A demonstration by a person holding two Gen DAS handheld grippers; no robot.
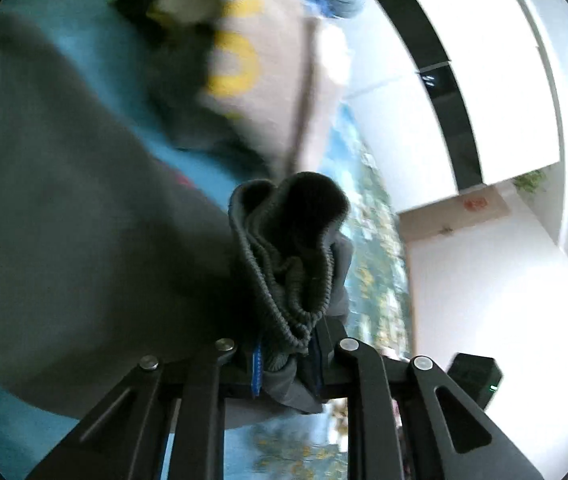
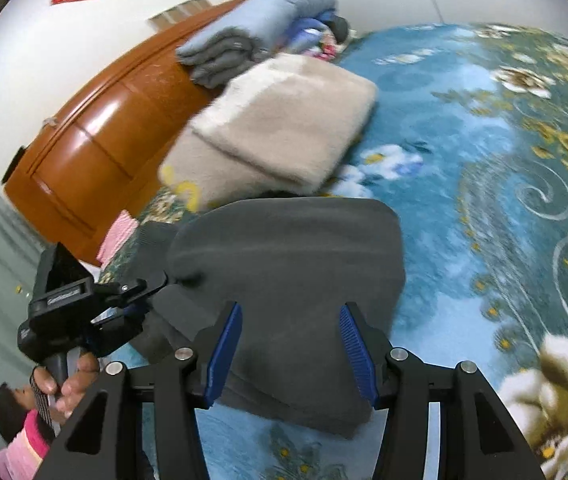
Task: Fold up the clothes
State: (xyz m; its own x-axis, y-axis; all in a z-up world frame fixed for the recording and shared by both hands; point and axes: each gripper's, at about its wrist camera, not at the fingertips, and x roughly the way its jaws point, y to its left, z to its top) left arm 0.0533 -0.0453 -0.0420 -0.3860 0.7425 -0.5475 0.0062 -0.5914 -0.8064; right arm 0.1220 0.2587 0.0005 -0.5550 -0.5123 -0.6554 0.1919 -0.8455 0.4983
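A dark grey garment [image 2: 292, 280] lies partly folded on the blue floral bedspread [image 2: 484, 160]. My left gripper [image 1: 284, 356] is shut on its bunched elastic waistband [image 1: 288, 264] and holds that end up; the rest of the cloth [image 1: 64, 240] hangs to the left. In the right wrist view the left gripper [image 2: 156, 280] pinches the garment's left edge. My right gripper [image 2: 290, 348] is open, its blue pads [image 2: 224, 352] just above the garment's near part, holding nothing.
A folded beige garment [image 2: 280, 128] lies behind the grey one, also in the left wrist view [image 1: 260, 60]. Folded blue and grey clothes [image 2: 252, 28] are stacked by the orange wooden headboard [image 2: 96, 128]. A child [image 2: 20, 432] is at the lower left.
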